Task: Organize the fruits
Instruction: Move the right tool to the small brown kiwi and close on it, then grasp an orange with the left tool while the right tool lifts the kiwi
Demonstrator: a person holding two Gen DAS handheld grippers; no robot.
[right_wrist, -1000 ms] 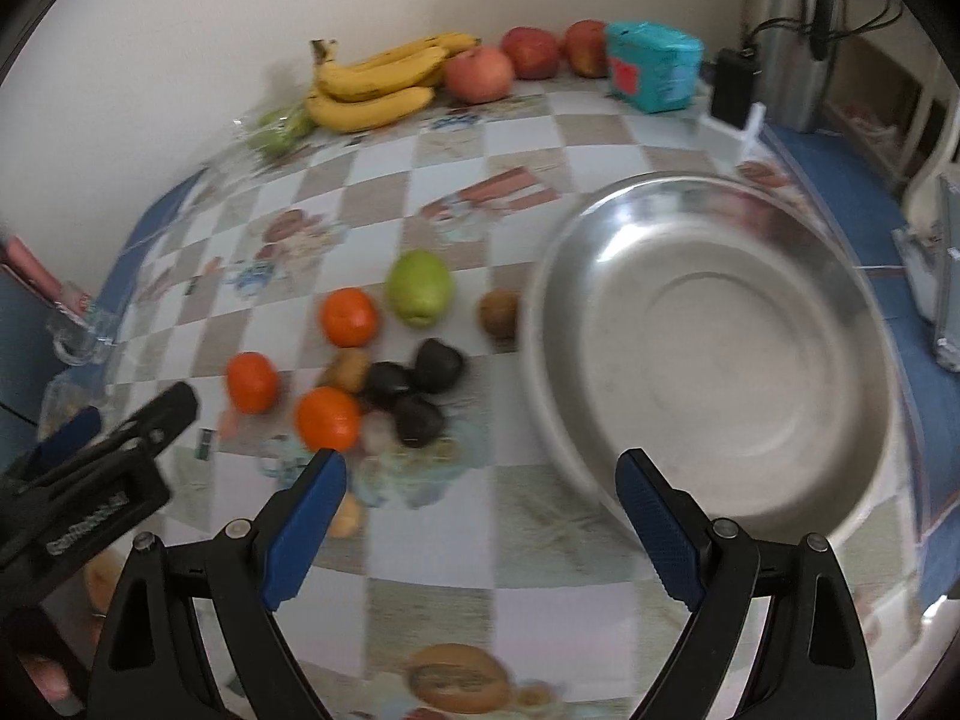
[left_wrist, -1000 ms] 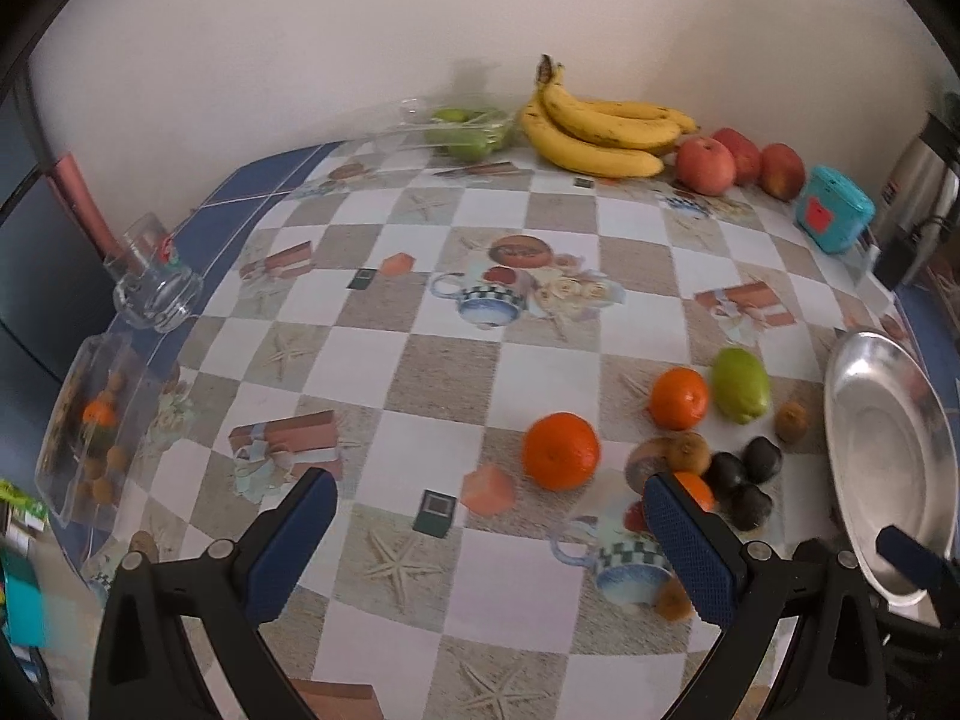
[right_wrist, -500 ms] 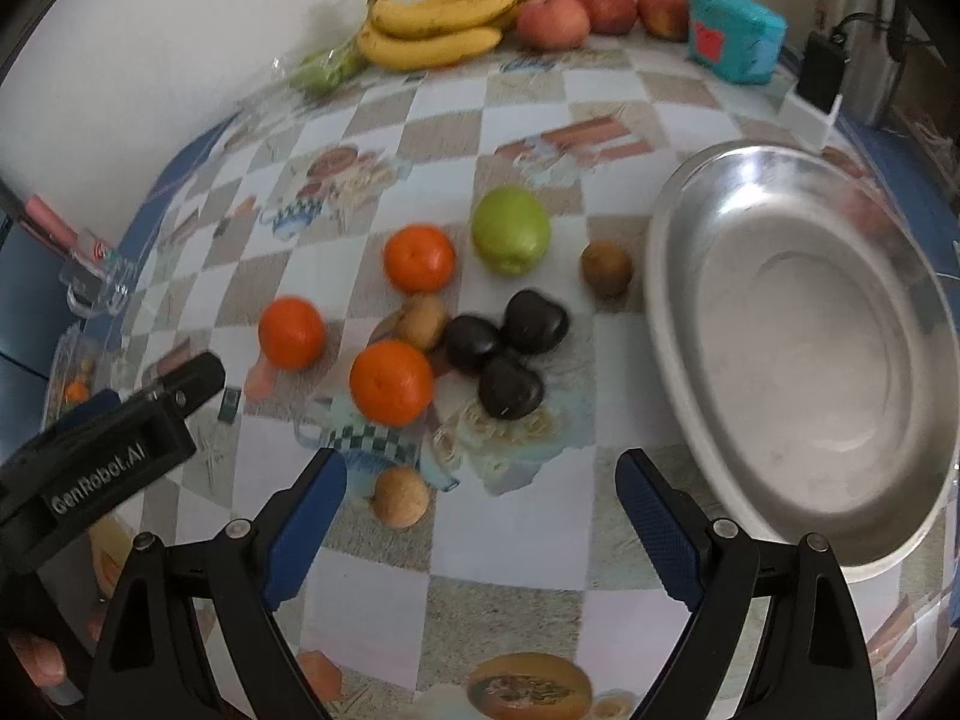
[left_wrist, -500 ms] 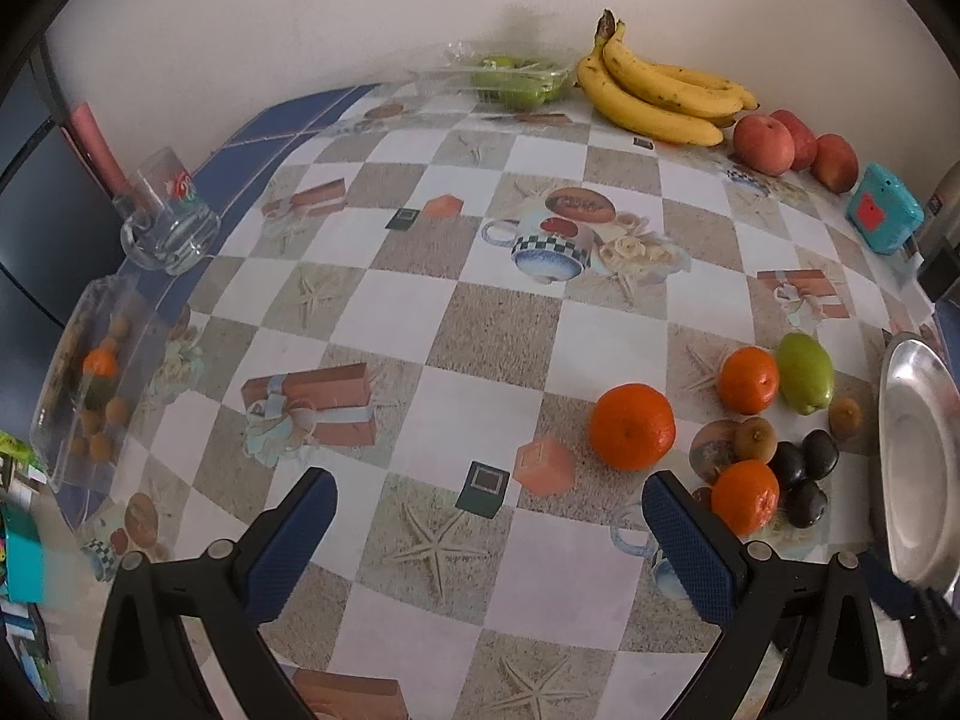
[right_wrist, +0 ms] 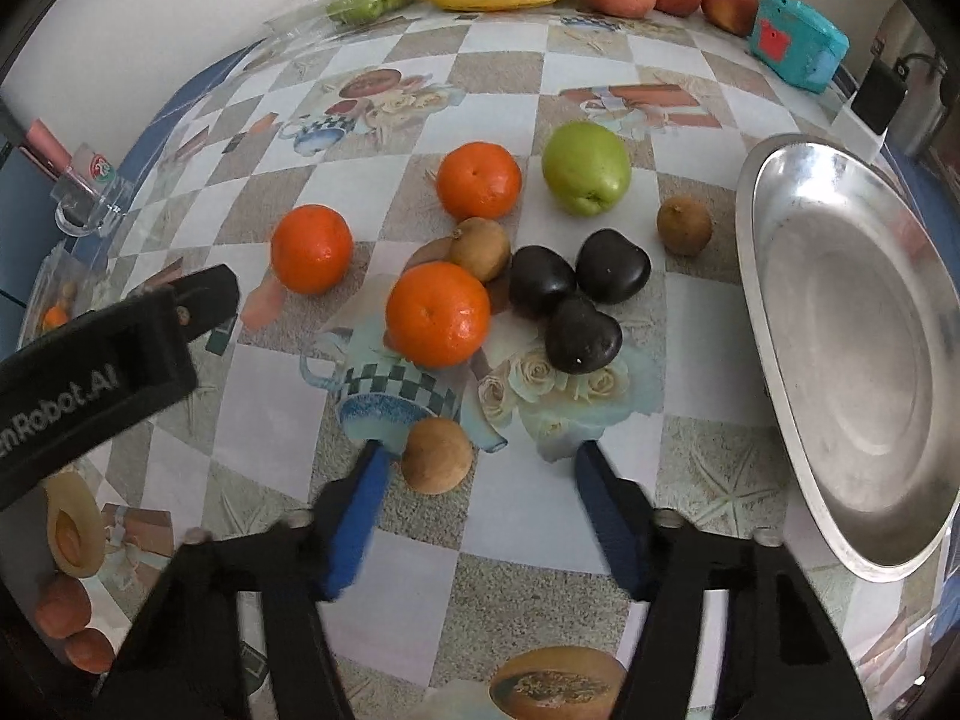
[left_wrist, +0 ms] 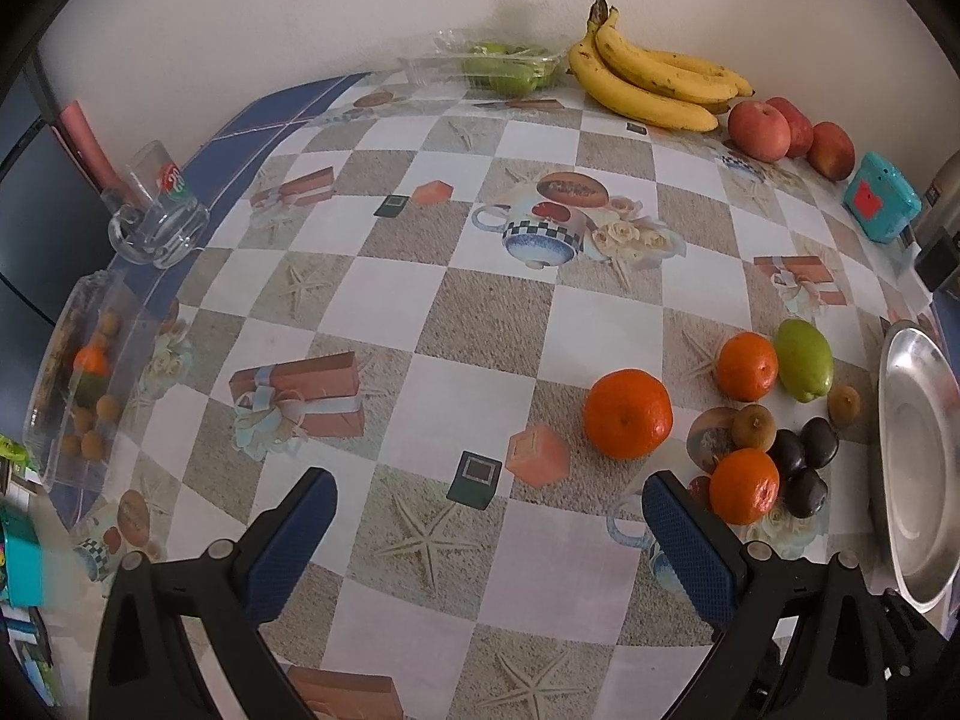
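Loose fruit lies on the patterned tablecloth: three oranges (right_wrist: 437,313), a green apple (right_wrist: 586,168), three dark plums (right_wrist: 582,327) and several small brown fruits, one (right_wrist: 436,455) nearest me. A steel plate (right_wrist: 840,354) lies to their right and shows empty. My right gripper (right_wrist: 477,459) is open, low over the table, with the near brown fruit just inside its left finger. My left gripper (left_wrist: 489,501) is open and empty, left of the pile; its nearest orange (left_wrist: 628,413) lies ahead to the right. The plate's edge (left_wrist: 912,450) shows at the right of the left wrist view.
Bananas (left_wrist: 648,78), red apples (left_wrist: 759,131), a clear bag of green fruit (left_wrist: 504,67) and a teal box (left_wrist: 881,197) line the back wall. A glass mug (left_wrist: 157,217) and a clear tray of small fruit (left_wrist: 81,384) sit at the left edge. A kettle stands back right.
My right gripper has moved left and down from over the plate to the fruit pile, and its fingers have narrowed. My left gripper has drifted left, away from the pile.
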